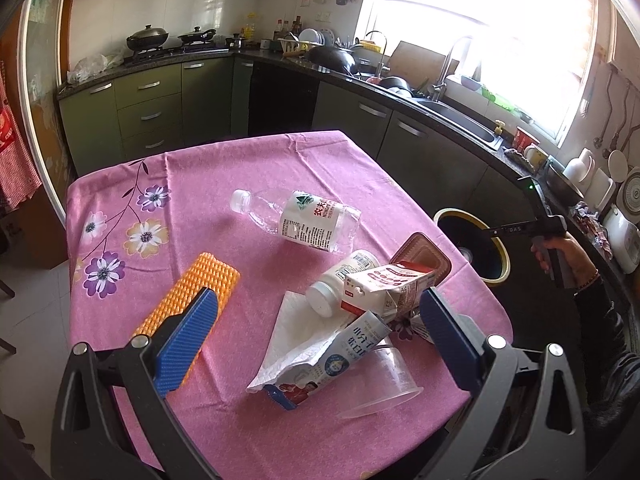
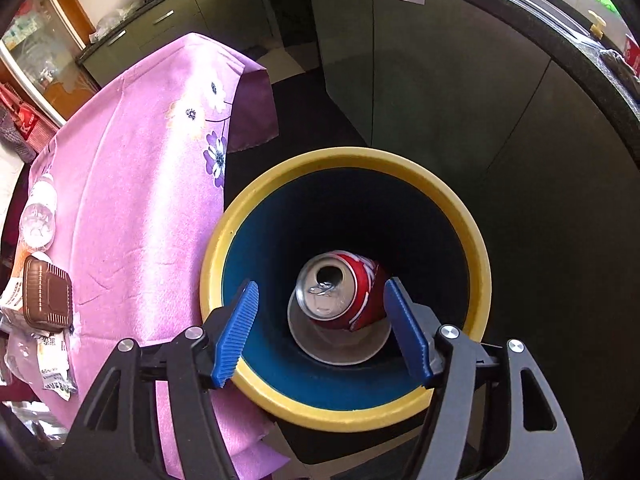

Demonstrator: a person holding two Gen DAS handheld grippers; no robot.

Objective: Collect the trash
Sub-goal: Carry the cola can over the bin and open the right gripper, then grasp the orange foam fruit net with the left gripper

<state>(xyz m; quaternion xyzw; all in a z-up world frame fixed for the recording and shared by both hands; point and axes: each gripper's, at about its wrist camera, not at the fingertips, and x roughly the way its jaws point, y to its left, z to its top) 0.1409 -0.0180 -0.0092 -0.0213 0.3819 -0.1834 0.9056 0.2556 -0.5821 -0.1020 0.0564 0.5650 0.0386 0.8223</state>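
Trash lies on the pink floral table [image 1: 168,432]: a clear water bottle [image 1: 298,220], a white pill bottle [image 1: 340,282], a milk carton [image 1: 390,286], a second carton [image 1: 340,356], a clear plastic cup [image 1: 384,380], a brown plastic box [image 1: 422,258], white paper [image 1: 300,328] and orange foam netting [image 1: 188,296]. My left gripper [image 1: 316,344] is open above the pile. My right gripper [image 2: 326,334] is open and empty over the yellow-rimmed bin [image 2: 476,248]. A red soda can [image 2: 342,290] lies inside on a white disc.
The bin [image 1: 502,276] stands on the dark floor just right of the table. Green kitchen cabinets and a dark counter [image 1: 436,104] with a sink curve behind. The brown box [image 2: 46,296] sits near the table edge facing the bin.
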